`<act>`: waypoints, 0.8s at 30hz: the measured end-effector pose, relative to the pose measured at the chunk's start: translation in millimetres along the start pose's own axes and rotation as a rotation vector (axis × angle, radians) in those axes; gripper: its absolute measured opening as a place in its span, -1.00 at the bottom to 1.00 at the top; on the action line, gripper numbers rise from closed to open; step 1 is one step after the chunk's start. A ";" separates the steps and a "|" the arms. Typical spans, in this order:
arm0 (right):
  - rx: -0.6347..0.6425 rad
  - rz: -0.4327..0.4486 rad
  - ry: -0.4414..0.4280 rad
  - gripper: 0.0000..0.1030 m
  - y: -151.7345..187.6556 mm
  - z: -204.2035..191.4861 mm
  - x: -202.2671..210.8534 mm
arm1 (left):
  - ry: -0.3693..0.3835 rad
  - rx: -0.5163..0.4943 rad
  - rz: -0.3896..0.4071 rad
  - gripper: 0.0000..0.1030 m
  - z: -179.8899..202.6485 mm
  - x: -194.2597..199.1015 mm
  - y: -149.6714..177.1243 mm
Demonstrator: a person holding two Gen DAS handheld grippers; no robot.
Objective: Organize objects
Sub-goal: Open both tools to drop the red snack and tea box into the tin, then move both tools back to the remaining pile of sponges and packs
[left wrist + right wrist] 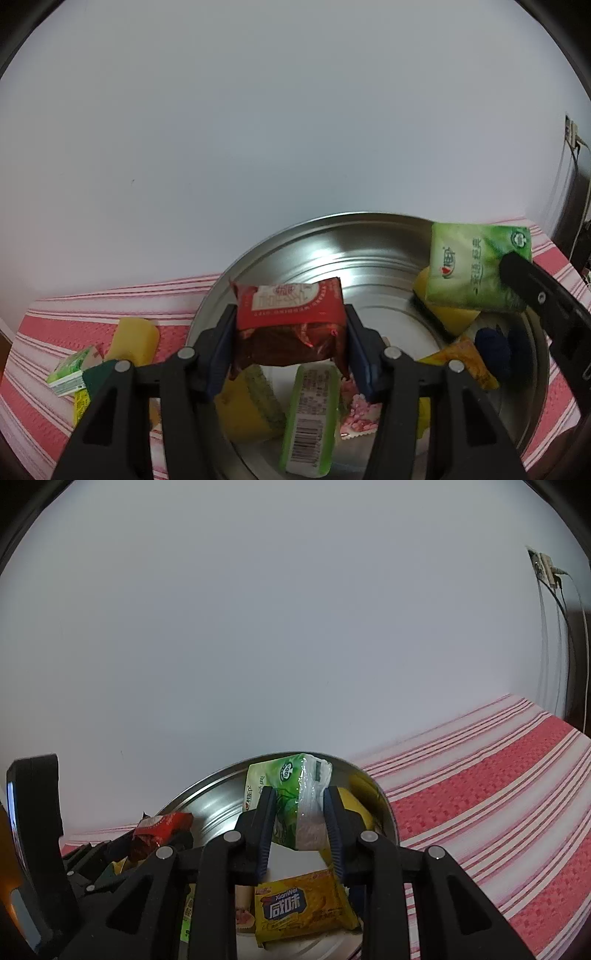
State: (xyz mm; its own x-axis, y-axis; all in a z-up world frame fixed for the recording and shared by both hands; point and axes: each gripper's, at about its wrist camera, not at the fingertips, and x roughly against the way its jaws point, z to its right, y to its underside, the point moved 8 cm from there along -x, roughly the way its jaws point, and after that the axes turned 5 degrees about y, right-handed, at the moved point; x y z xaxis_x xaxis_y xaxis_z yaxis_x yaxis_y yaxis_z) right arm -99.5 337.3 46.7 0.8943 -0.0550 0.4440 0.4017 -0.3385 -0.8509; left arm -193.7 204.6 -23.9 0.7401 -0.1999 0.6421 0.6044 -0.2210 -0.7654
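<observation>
My left gripper [290, 321] is shut on a red snack packet [295, 306], its blue pads against the packet's two sides, and holds it above a steel basin [369, 240]. The right gripper [299, 797] is shut on a green tissue pack [284, 779] over the basin's far right side [214, 797]. In the left wrist view the tissue pack [472, 266] hangs at the right, with one black finger [535, 291] across it. In the right wrist view the red packet [159, 827] shows at the lower left.
The basin holds a yellow sponge with a green scourer [251, 402], a green barcode packet [310, 417], a pink packet [362, 413], a yellow cracker packet [299, 908] and something dark blue [491, 347]. On the striped red-white cloth [498, 794] lie another yellow sponge [135, 339] and a small green box [70, 373].
</observation>
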 end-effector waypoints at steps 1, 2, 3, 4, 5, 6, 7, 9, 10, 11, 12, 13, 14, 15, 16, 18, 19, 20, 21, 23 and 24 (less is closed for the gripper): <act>0.003 -0.002 -0.002 -0.42 0.8 0.1 0.0 | -0.005 0.001 -0.010 0.24 0.8 -0.6 0.1; 0.005 -0.004 -0.010 -0.39 1.9 -1.1 -0.7 | -0.002 0.006 -0.010 0.31 1.2 0.9 -0.6; 0.001 -0.004 -0.013 -0.38 1.3 -0.5 -3.4 | -0.001 0.011 -0.005 0.55 2.1 0.7 -2.4; -0.007 -0.001 -0.017 -0.38 1.0 -0.3 -3.6 | 0.000 0.020 0.004 0.82 0.8 4.3 -3.9; -0.022 0.002 -0.027 -0.29 0.2 2.4 -1.4 | -0.001 0.029 0.016 0.92 -0.8 8.2 -5.4; -0.037 0.005 -0.034 -0.21 -0.6 3.3 -0.5 | -0.004 0.037 0.032 0.99 -0.9 11.9 -7.0; -0.051 0.013 -0.037 0.04 -1.8 4.3 1.0 | -0.010 0.044 0.051 0.99 -2.6 17.0 -8.7; -0.071 0.059 -0.034 0.32 -6.8 6.6 6.6 | -0.019 0.044 0.066 0.99 -6.1 24.6 -10.5; -0.072 0.079 -0.029 0.33 -8.8 6.6 9.8 | -0.028 0.047 0.070 0.99 -8.3 30.1 -9.7; -0.071 0.093 -0.024 0.33 -10.4 6.0 12.4 | -0.036 0.056 0.074 0.99 -13.5 31.9 -10.4; -0.069 0.105 -0.021 0.33 -11.5 4.8 14.4 | -0.039 0.070 0.080 0.99 -17.1 35.7 -9.6; -0.068 0.112 -0.018 0.34 -11.7 3.7 15.4 | -0.036 0.081 0.082 0.99 -19.7 38.2 -8.5; -0.065 0.117 -0.012 0.34 -12.2 4.0 15.7 | -0.033 0.089 0.083 0.99 -21.3 40.0 -7.5; -0.061 0.119 -0.007 0.35 -11.3 2.1 15.4 | -0.030 0.099 0.083 0.99 -23.7 41.2 -5.9; -0.055 0.117 -0.005 0.36 -8.3 -0.6 13.3 | -0.031 0.107 0.082 0.99 -25.9 43.2 -3.8; -0.036 0.115 0.000 0.36 -5.7 -7.0 10.9 | -0.045 0.109 0.084 0.99 -31.0 45.4 -0.9; -0.026 0.116 0.001 0.36 -5.0 -9.5 10.7 | -0.055 0.103 0.089 0.99 -33.9 48.2 0.4; -0.017 0.119 0.003 0.36 -4.4 -13.3 10.2 | -0.066 0.095 0.095 0.99 -36.4 50.9 1.4; -0.007 0.126 0.004 0.36 -4.0 -17.4 11.0 | -0.074 0.091 0.099 0.99 -38.0 52.1 1.6; 0.011 0.136 0.004 0.36 6.8 -35.9 5.0 | -0.085 0.090 0.109 0.99 -44.6 56.9 6.3; 0.017 0.140 0.004 0.36 7.4 -41.0 6.1 | -0.085 0.092 0.112 0.99 -45.9 58.9 8.0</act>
State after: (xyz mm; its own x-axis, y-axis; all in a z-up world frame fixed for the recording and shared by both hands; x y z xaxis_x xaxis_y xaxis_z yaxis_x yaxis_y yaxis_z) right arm -99.1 295.9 54.6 0.9412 -0.1043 0.3213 0.2761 -0.3110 -0.9095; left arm -158.7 147.2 9.8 0.8243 -0.1365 0.5494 0.5381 -0.1127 -0.8353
